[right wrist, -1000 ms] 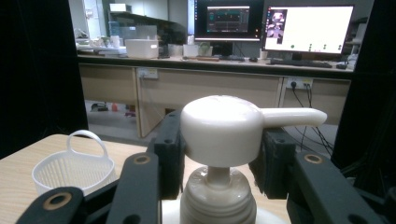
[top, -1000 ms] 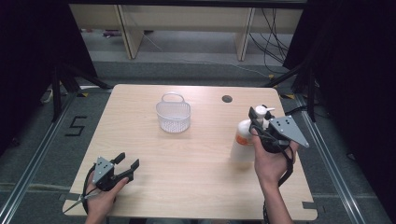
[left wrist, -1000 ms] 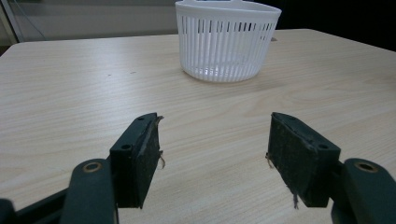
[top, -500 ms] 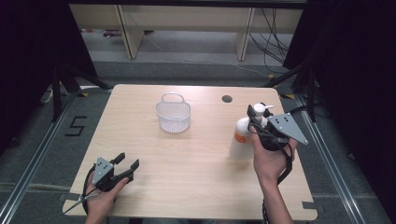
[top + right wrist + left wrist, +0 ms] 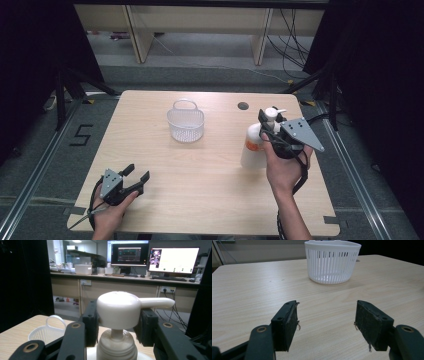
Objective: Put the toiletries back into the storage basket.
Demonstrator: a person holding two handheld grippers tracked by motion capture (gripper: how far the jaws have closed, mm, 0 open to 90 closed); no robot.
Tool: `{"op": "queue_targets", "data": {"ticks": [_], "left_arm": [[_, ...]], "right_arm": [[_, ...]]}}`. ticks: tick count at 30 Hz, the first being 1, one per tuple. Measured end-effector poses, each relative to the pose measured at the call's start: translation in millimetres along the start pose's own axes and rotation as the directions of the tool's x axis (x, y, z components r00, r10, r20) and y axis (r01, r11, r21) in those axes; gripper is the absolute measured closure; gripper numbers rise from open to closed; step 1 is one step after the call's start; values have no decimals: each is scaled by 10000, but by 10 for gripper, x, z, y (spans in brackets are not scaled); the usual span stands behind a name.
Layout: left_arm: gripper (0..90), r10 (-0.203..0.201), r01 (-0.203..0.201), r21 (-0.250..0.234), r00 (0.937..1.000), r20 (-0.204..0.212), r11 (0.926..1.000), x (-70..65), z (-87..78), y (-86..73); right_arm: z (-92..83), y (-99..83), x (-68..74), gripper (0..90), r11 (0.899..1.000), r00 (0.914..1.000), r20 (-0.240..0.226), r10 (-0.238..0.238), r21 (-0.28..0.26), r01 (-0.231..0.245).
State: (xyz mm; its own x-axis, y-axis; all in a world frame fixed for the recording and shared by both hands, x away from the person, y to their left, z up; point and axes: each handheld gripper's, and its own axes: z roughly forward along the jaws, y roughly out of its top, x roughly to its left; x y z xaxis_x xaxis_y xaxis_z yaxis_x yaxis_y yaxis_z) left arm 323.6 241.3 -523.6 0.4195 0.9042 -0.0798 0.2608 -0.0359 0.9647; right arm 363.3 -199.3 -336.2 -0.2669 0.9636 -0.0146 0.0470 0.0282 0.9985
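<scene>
Little has moved: right tongs point(image 5: 116, 322) are still clamping the pump bottle point(image 5: 253, 142) by its head, at the bench's point(image 5: 200, 170) right side. Left tongs point(image 5: 325, 322) are idling wide. Next likely: lifting it toward the basket point(image 5: 185, 123).

White pump bottle point(image 5: 252, 145) and white basket point(image 5: 185, 120) on a pale wood-grain table point(image 5: 200, 165).

The bottle is white with an orange patch on its label; its pump head point(image 5: 117, 308) is creamy white. The basket is translucent white, its wall patterned with thin vertical slits. The table top is light beige with fine wood grain and one dark round hole point(image 5: 243, 106). Both grippers, left gripper point(image 5: 134, 180) and right gripper point(image 5: 267, 131), have black jaws and grey plates. The floor is grey, marked with a black "5" point(image 5: 81, 135).
</scene>
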Motion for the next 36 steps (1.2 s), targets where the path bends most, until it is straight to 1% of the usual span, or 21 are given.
{"op": "queue_targets", "data": {"ticks": [3,4,6,8,9,11,12,13,14,19,23,24,25,26,27,29,31,33,34,35,36], "left_arm": [[339,-27,27,-9,10000,-3,10000,2,2,0],[339,-28,28,-2,10000,-2,10000,1,2,0],[339,-23,23,10,10000,-6,10000,1,2,0],[339,-21,21,8,10000,-2,10000,0,3,0],[339,-16,16,14,10000,-5,10000,-1,2,0],[339,-16,16,2,10000,1,10000,0,2,0],[339,-16,16,4,10000,-1,10000,1,1,0],[339,-25,25,-4,10000,1,10000,1,1,0],[339,-39,39,-15,10000,3,10000,2,1,-1],[339,-29,29,-45,10000,37,10000,2,4,-2],[339,-45,45,-59,10000,45,10000,3,3,-2],[339,-45,45,-59,10000,45,10000,3,3,-2],[339,-27,27,-49,10000,47,10000,2,3,-2],[339,-22,22,-38,10000,44,10000,1,4,-2],[339,-22,22,-38,10000,44,10000,1,4,-2],[339,-23,23,-39,10000,62,10000,0,3,-2],[339,-53,53,13,10000,40,10000,1,-6,1],[338,-74,74,11,10000,38,10000,3,-7,0],[338,-75,75,23,10000,47,10000,4,-8,1],[338,-67,67,14,10000,53,10000,3,-6,1],[338,-56,56,16,10000,56,10000,2,-6,1]], "right_arm": [[16,8,7,598,10000,10000,-15,-29,-19,29],[29,11,8,598,9999,9999,-2,-108,-134,108],[33,18,27,598,10000,10000,-24,60,-75,-60],[42,25,27,598,10000,10000,-92,6,-51,-7],[63,37,29,598,9998,9998,-116,-140,-144,138],[76,49,60,598,9999,9999,-145,46,-105,-48],[85,57,63,598,9998,9999,-139,-53,-170,51],[92,64,77,598,9999,9998,-207,17,-138,-20],[98,74,76,598,9998,9998,-166,-89,-154,86],[136,95,112,598,9998,9995,-317,7,-199,-13],[191,117,167,598,10000,9992,-406,-45,-76,42],[209,122,174,598,9996,9992,-373,-168,-220,160],[215,129,201,598,9999,9988,-486,-22,-119,16],[227,136,211,598,9998,9988,-465,-147,-172,139],[237,142,238,598,9999,9987,-512,4,-127,-11],[270,158,257,598,9996,9985,-534,-139,-235,127],[293,168,297,598,9998,9978,-666,57,-186,-70],[301,172,303,598,9998,9978,-668,-22,-178,10],[330,176,330,598,9995,9977,-672,-124,-307,103],[334,177,352,598,9998,9969,-784,33,-199,-49],[345,179,360,598,9997,9972,-739,-127,-240,109]]}}
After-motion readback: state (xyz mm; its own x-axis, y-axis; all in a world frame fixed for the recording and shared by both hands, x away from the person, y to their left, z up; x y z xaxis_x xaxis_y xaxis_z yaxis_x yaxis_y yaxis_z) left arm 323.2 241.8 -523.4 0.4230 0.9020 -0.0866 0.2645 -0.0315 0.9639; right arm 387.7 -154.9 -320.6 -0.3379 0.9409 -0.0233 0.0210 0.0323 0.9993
